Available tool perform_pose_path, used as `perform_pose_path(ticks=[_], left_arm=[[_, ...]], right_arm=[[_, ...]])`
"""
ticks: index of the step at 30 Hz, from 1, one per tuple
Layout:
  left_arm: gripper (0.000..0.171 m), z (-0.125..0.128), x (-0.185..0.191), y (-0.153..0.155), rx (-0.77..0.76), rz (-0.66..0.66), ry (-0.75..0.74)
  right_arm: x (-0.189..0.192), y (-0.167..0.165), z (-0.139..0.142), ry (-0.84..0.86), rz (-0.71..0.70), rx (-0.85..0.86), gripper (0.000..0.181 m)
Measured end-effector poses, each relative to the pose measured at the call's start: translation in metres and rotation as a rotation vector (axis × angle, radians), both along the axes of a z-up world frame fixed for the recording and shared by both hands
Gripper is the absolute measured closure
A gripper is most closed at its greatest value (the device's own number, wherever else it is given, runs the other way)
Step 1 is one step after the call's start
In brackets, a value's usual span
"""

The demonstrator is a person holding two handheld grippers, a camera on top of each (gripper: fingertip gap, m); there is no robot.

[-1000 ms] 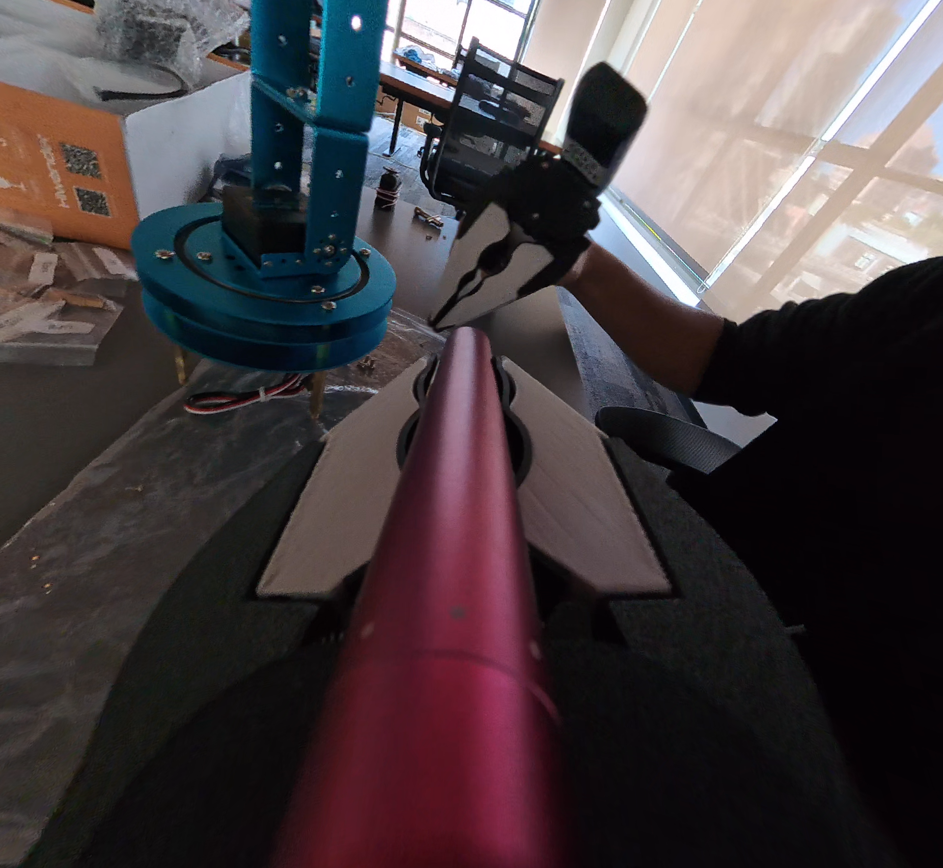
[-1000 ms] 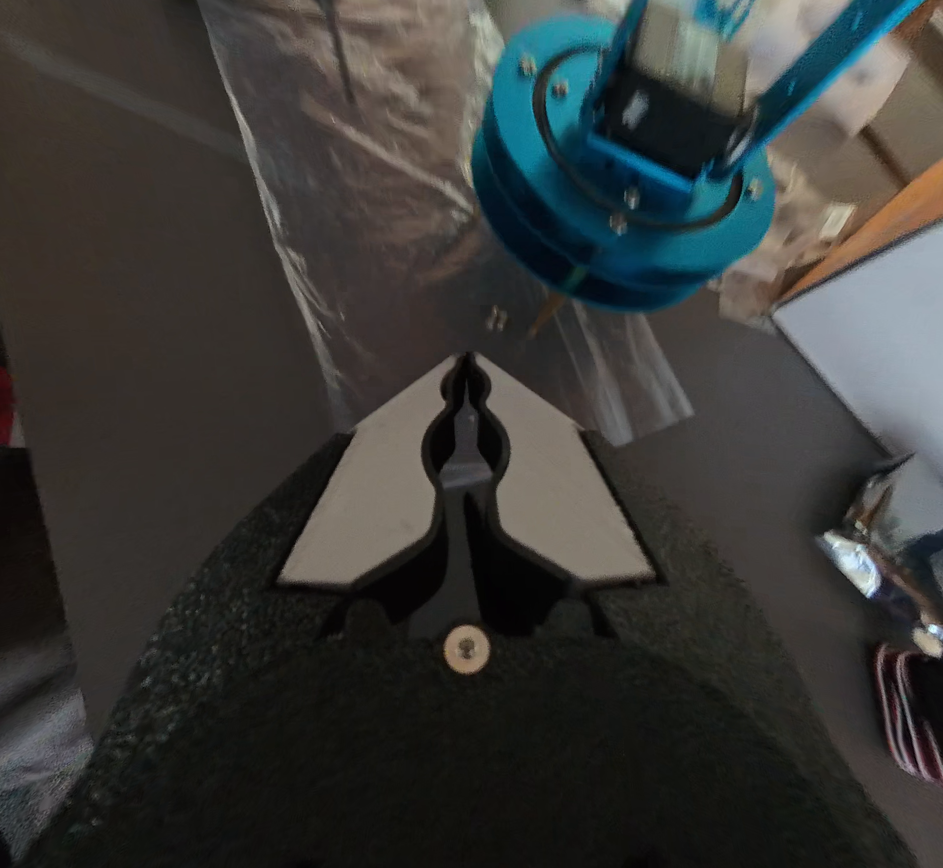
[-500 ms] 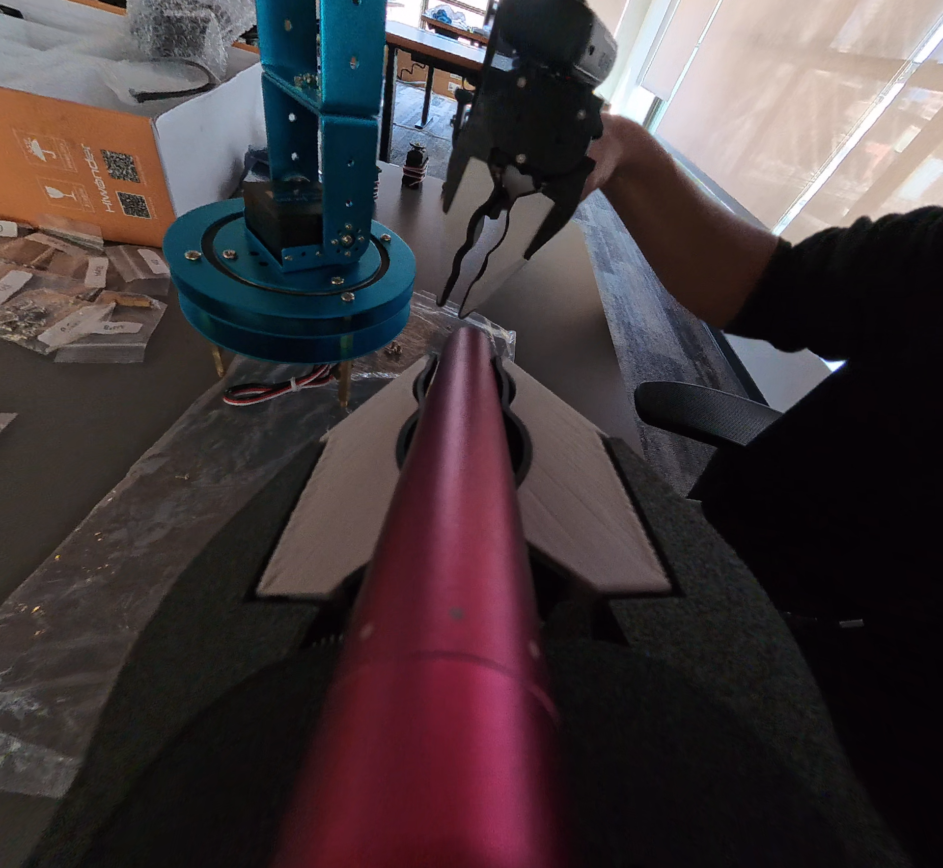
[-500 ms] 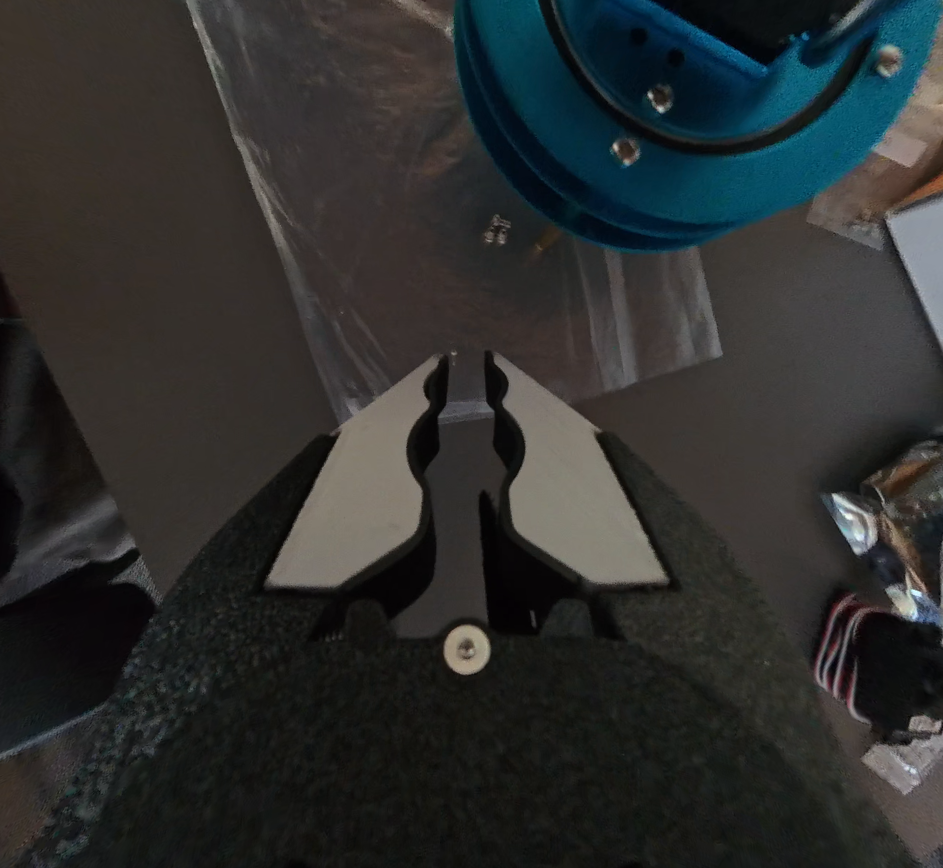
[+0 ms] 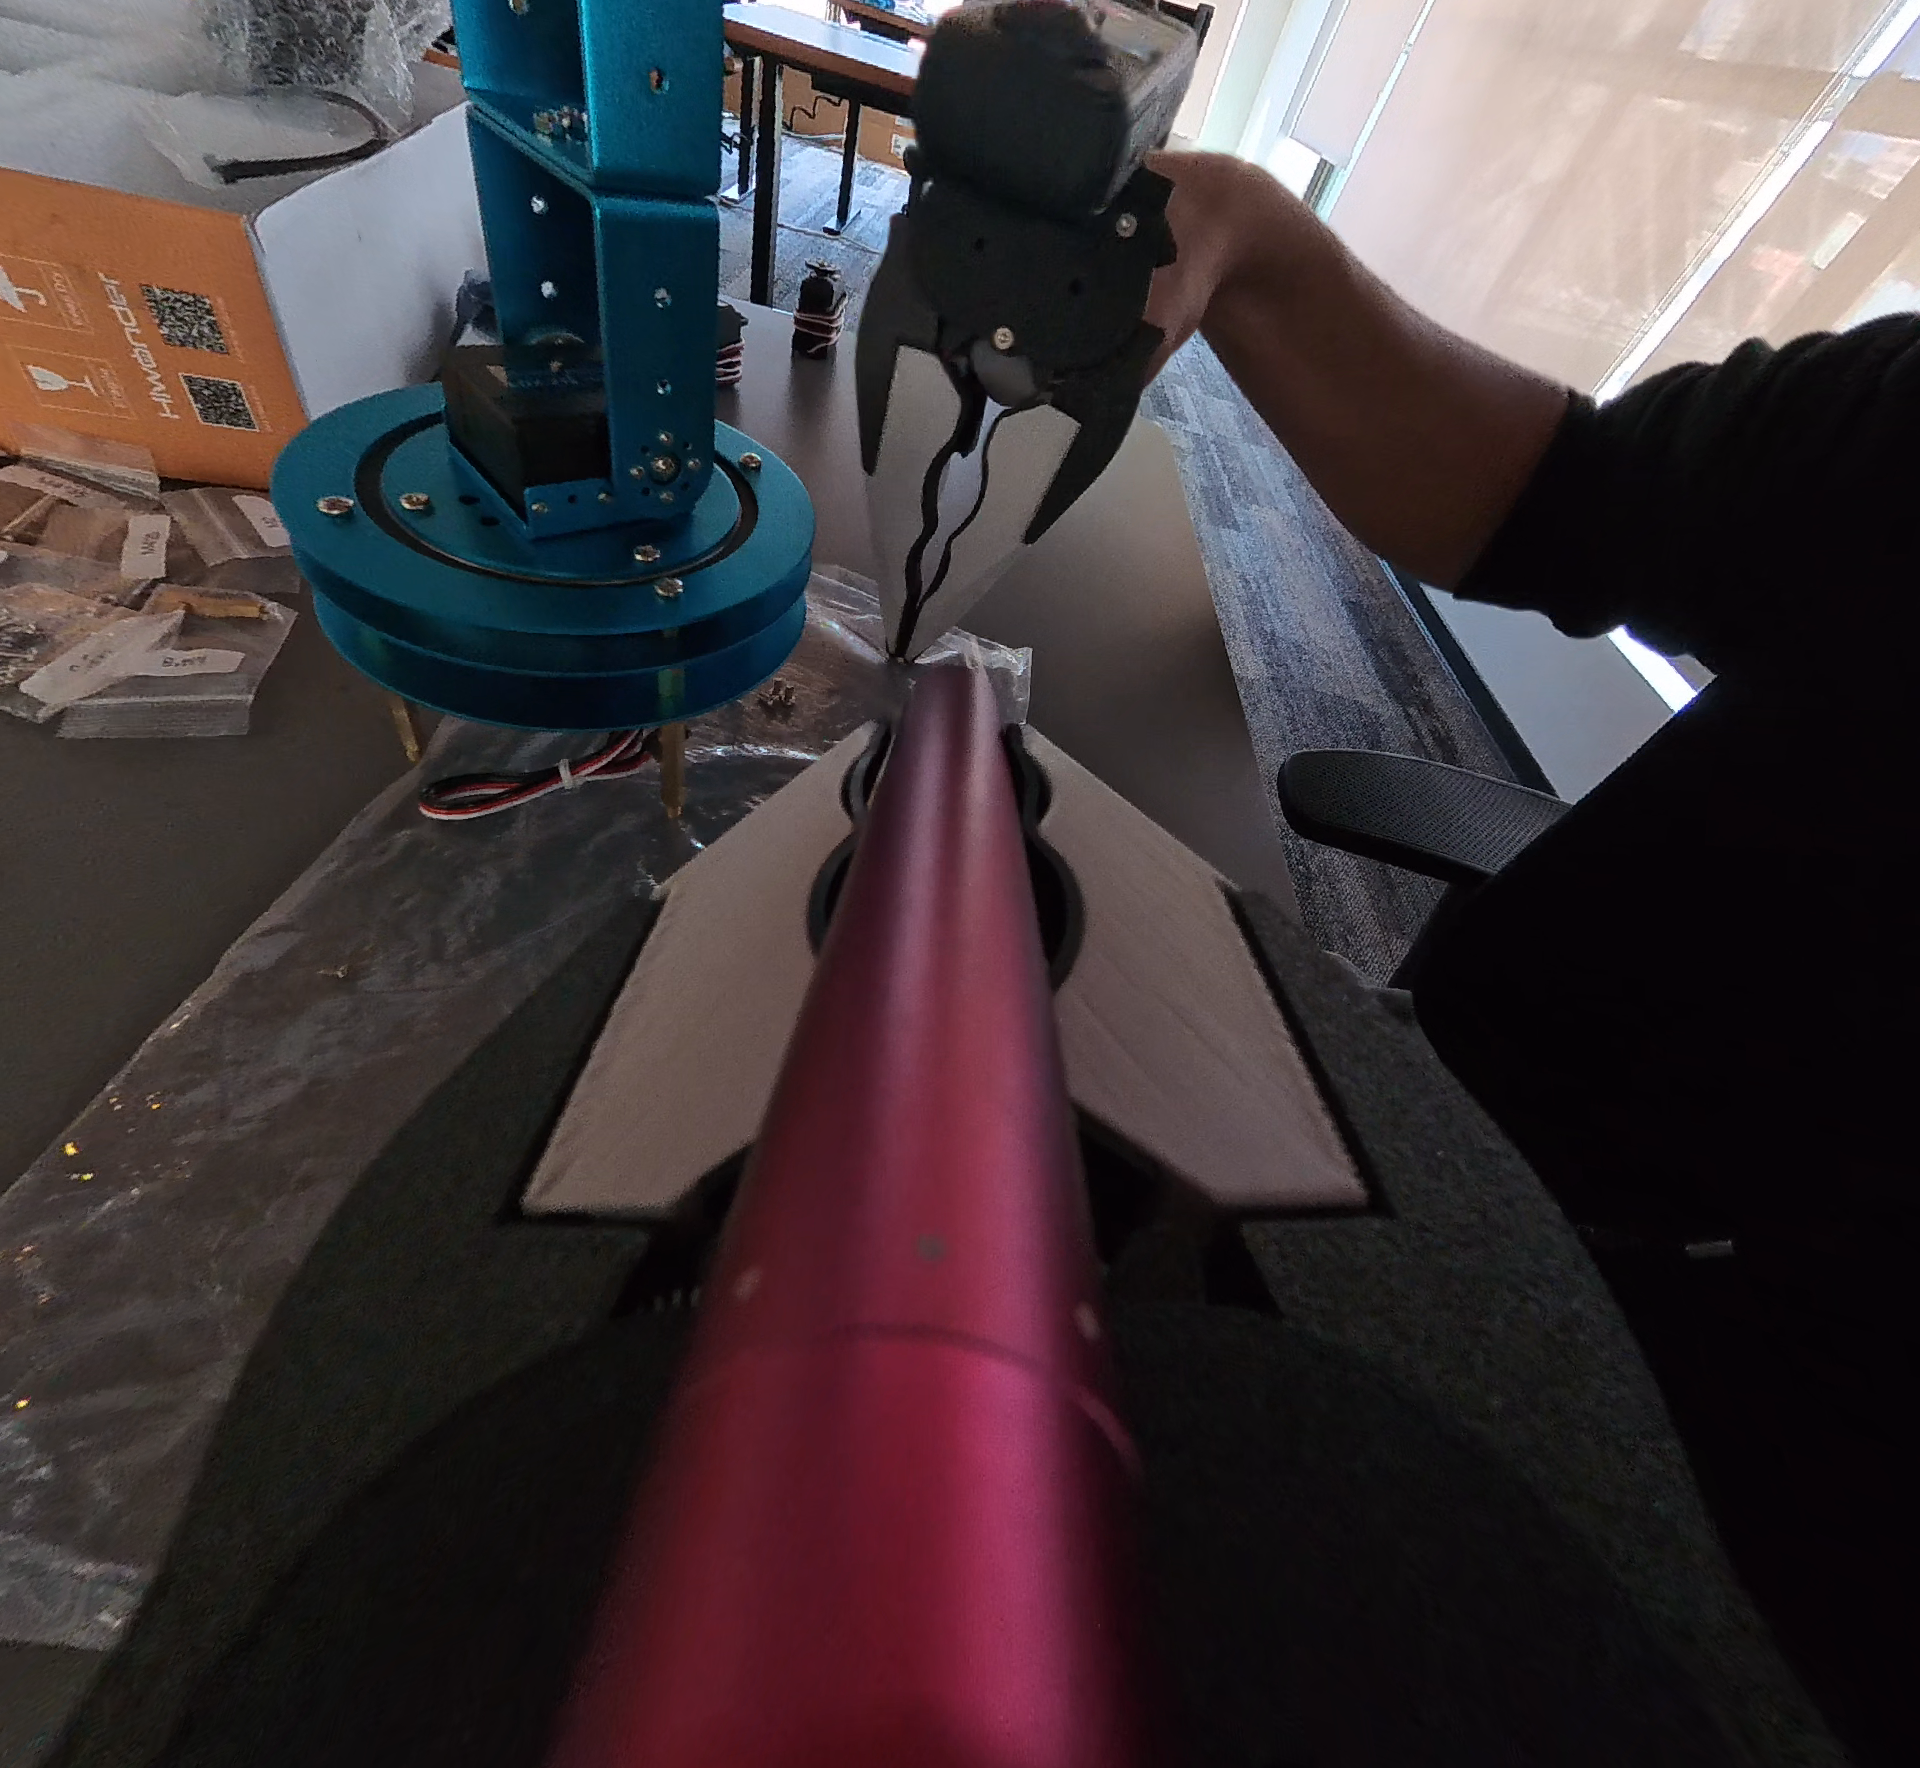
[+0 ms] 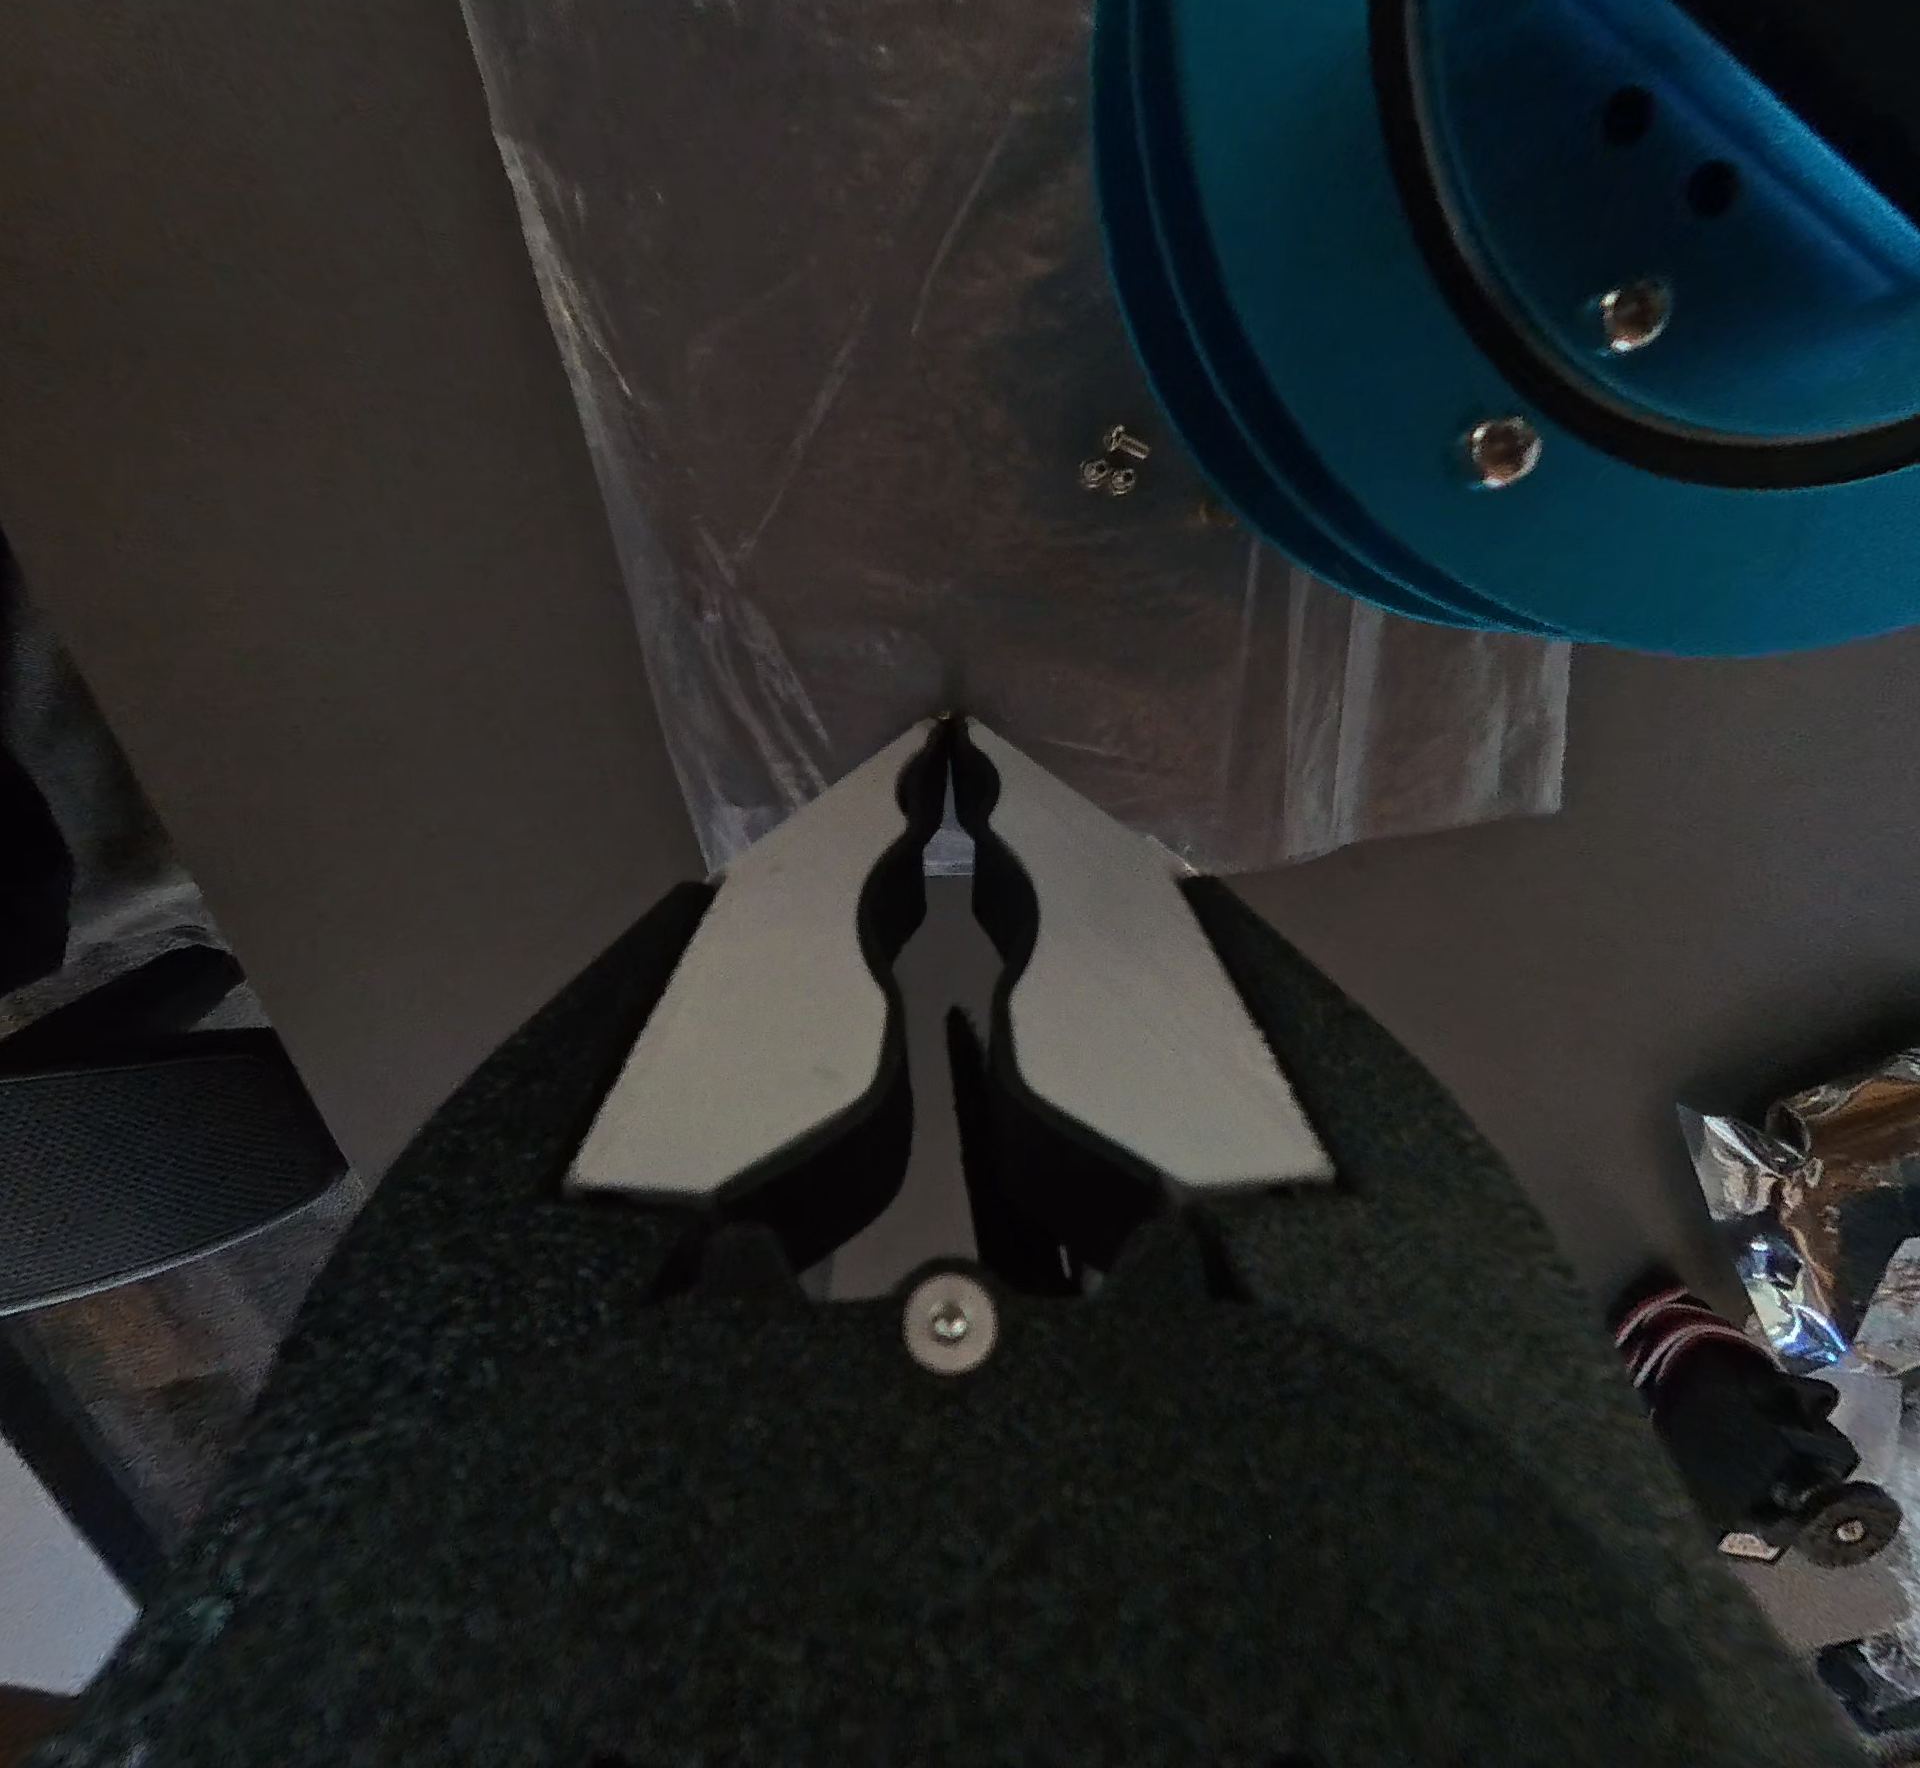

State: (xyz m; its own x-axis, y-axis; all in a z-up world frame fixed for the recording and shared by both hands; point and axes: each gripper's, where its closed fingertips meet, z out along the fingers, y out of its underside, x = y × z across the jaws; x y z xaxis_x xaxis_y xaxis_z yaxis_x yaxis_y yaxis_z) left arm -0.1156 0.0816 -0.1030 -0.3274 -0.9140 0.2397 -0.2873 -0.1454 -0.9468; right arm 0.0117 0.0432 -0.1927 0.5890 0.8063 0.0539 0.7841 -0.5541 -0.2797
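My left gripper (image 5: 940, 731) is shut on a magenta metal screwdriver handle (image 5: 914, 1095) that runs forward between its fingers; the tool's tip is hidden. My right gripper (image 6: 948, 723) is shut, its tips pressed down on a clear plastic bag (image 6: 831, 264). A tiny metallic glint shows at its tips; I cannot tell what it is. The left wrist view shows this gripper (image 5: 902, 648) pointing straight down, just ahead of the screwdriver. A blue metal robot base (image 5: 540, 575) with an upright arm stands on brass legs just beside it (image 6: 1455, 264). A few small screws (image 6: 1112, 461) lie on the bag near the base.
A red-white-black servo cable (image 5: 540, 778) lies under the base. An orange and white box (image 5: 125, 326) and small parts bags (image 5: 104, 606) sit at the left. A servo (image 6: 1745, 1427) and foil bag (image 6: 1829, 1178) lie at the right. A person's arm (image 5: 1351, 368) and a chair armrest (image 5: 1423, 809) are at the table edge. Some 15 cm of space lies between my two pairs of fingers.
My right gripper swung down from the air to the plastic bag, opened on the way, and shut with its tips on the bag. The left gripper kept its hold on the screwdriver.
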Motion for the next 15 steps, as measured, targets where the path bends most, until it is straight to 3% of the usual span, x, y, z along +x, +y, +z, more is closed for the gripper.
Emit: perform_pose_path(ticks=[5, 15], left_arm=[[0.152, 0.003, 0.000, 0.004, -0.007, 0.022, -0.013], [0.151, 0.012, 0.001, 0.012, -0.029, 0.063, -0.069]], right_arm=[[-0.001, 0.007, 0.014, 0.021, 0.000, 0.161, 0.181], [-0.058, 0.031, 0.076, 0.252, 0.000, 0.724, 0.181]])
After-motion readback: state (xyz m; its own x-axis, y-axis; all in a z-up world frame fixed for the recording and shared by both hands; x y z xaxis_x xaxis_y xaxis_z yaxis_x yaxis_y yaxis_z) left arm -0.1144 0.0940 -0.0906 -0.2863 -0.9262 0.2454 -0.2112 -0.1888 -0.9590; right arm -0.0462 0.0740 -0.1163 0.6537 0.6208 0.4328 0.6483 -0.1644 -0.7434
